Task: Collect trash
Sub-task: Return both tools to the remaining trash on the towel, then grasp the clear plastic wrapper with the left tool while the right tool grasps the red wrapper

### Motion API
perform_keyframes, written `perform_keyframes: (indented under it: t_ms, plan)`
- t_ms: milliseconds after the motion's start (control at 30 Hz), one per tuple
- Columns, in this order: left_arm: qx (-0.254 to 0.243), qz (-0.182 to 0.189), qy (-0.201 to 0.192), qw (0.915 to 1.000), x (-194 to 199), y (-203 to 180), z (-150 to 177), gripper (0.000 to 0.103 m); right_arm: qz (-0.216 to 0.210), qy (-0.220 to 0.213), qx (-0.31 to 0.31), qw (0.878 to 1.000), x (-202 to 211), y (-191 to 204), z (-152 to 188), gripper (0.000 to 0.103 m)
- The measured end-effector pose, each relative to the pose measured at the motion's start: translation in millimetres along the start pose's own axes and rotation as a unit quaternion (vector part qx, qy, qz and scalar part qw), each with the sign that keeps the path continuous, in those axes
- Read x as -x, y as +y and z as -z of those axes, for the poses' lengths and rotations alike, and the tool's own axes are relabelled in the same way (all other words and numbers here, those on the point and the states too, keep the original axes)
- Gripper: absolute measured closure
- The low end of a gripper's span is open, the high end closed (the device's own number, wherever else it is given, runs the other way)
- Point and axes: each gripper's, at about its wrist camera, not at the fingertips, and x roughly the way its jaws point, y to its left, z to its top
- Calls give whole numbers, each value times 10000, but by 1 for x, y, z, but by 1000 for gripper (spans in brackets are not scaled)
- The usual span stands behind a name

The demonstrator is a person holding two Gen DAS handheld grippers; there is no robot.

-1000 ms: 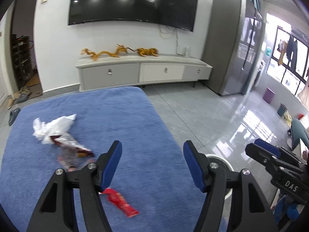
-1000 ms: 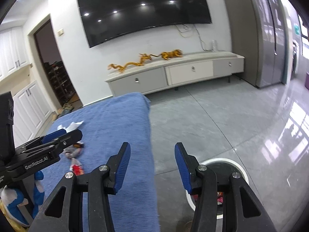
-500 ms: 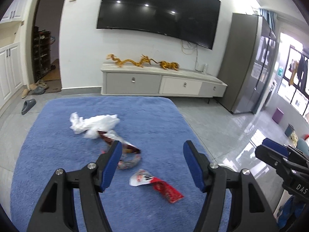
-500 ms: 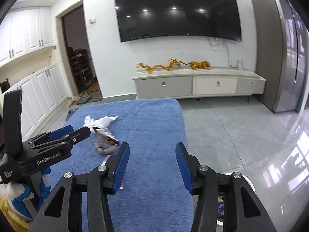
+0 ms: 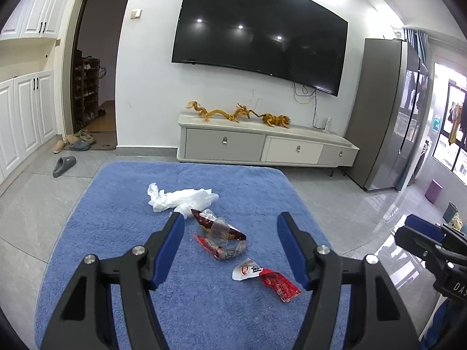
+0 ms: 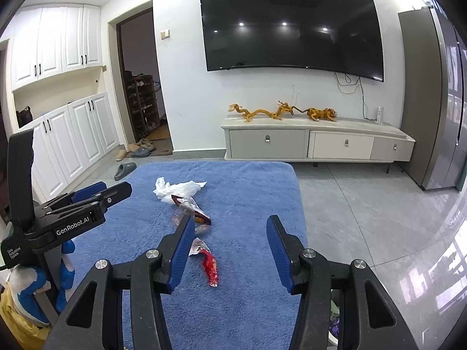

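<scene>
Both grippers hang above the near end of a blue rug (image 5: 122, 210), each with its jaws spread wide and nothing between them; the left gripper (image 5: 230, 248) frames the litter in its own view, while the right gripper (image 6: 230, 250) sits nearer the rug's right edge, with grey floor tiles (image 6: 364, 204) showing past its right finger. In the right wrist view the left gripper shows again at the left edge, its blue-padded fingers (image 6: 87, 189) held apart over the rug. Closest on the rug lies a red and white wrapper (image 5: 264, 277), flat on the pile and by itself. Just beyond it is a crumpled clear and red wrapper (image 5: 223, 246), touching or overlapping a dark red snack packet (image 5: 210, 221) that runs back toward a wad of white tissue (image 5: 181, 199); the packet's far end meets the tissue. All four pieces of trash lie in a loose line up the middle of the rug, well apart from either gripper's pads. Past the rug's far edge stands a low white TV cabinet (image 5: 262, 148) against the wall, with golden dragon figurines (image 5: 221, 112) on top and a large dark television (image 5: 256, 40) mounted above. To the left, a grey slipper (image 5: 64, 165) rests on the tiles near an open doorway
</scene>
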Motion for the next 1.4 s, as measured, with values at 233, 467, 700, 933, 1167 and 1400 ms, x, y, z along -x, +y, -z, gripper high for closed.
perform_keyframes:
  t_ms: [233, 467, 700, 933, 1167, 1400]
  plan:
    - [68, -35, 76, 9999, 2, 12, 2, 39, -41, -78, 4, 10000, 5, 1, -1, 50]
    - [341, -351, 413, 9979, -23, 59, 18, 39, -101, 122, -121, 9998, -14, -8, 5, 48]
    - [630, -347, 859, 9937, -55, 101, 42, 39, -326, 653, -178, 9972, -62, -11, 22, 48]
    - [626, 188, 1340, 9888, -94, 93, 53, 39, -674, 1200, -107, 9904, -108, -5, 44, 48]
    - [690, 650, 1724, 9805, -139, 76, 51, 39, -1093, 1601, -27, 9810, -141, 0, 61, 48]
    - [669, 802, 1930, 9756, -177, 61, 48, 39, -1468, 1841, 51, 9719, -168, -1, 73, 55]
